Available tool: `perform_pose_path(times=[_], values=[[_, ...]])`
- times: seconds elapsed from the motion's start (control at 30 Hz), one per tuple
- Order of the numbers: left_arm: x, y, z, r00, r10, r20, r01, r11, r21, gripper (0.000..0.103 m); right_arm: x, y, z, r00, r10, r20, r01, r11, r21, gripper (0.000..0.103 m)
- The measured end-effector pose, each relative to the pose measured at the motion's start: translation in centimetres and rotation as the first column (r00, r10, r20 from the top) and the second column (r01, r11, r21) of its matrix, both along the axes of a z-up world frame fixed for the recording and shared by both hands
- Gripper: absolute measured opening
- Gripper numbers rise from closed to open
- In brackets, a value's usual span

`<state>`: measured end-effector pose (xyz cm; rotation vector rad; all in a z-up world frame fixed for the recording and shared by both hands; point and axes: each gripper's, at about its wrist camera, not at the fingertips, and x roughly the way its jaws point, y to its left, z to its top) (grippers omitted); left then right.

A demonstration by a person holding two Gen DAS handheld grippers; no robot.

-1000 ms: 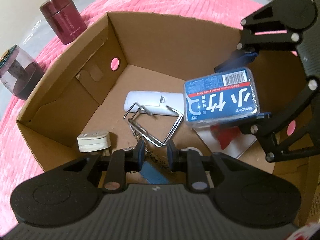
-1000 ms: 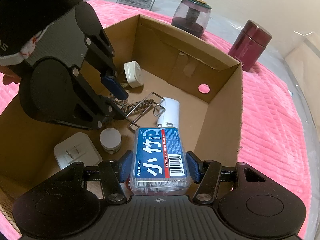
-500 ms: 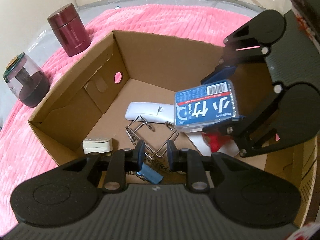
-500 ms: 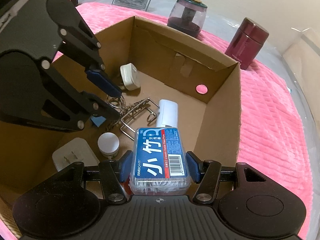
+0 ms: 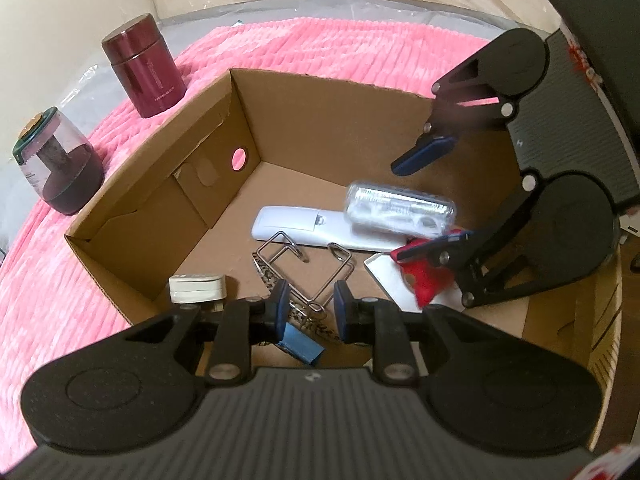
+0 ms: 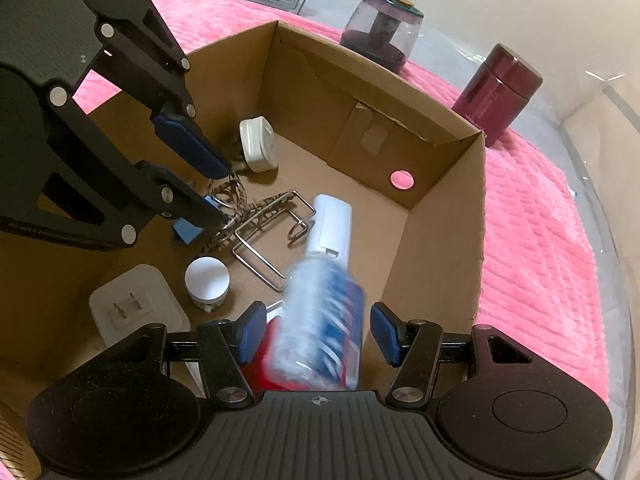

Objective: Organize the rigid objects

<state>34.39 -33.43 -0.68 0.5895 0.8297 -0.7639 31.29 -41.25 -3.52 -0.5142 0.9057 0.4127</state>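
Blurred floss box (image 6: 320,320), cardboard box (image 6: 440,216)

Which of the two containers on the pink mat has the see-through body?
The green-lidded jar, clear-walled with dark contents showing. The maroon canister beside it is opaque metal. Both stand upright outside the cardboard box.

Both views are evenly lit by soft, warm indoor light, with no hard glare. Shadows are faint and diffuse inside the cardboard box (image 5: 328,128). Fisheye distortion bends straight edges and darkens the rounded corners of each picture. The floss pick box (image 6: 324,320) is smeared by motion blur in both views, its print unreadable, and the pink blanket (image 5: 52,280) softens toward the edges. Small highlights gleam on the maroon canister (image 5: 144,72).
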Motion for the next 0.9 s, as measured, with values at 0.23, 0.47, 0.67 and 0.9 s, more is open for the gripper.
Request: perform_pose_path(times=[0.23, 0.47, 0.67, 0.9], values=[[-1.0, 1.1, 1.4, 1.000, 0.023, 0.020, -0.022, 0.999, -0.037, 0.020, -0.9, 0.4, 1.5, 0.999, 0.003, 0.046, -0.004, 1.000, 0.024, 0.054], [-3.3, 3.0, 4.8, 0.995, 0.076, 0.062, -0.068, 0.990, -0.125, 0.022, -3.5, -0.3, 5.4, 0.991, -0.052, 0.127, 0.038, 0.994, 0.107, 0.054], [-6.4, 5.1, 7.5, 0.986, 0.145, 0.078, -0.124, 0.967, -0.224, 0.023, -6.5, -1.3, 8.5, 0.978, -0.133, 0.160, 0.096, 0.970, 0.223, 0.059], [-10.8, 7.3, 9.5, 0.968, 0.234, 0.088, -0.195, 0.928, -0.319, 0.031, -10.7, -2.2, 11.1, 0.964, -0.206, 0.170, 0.138, 0.930, 0.341, 0.067]])
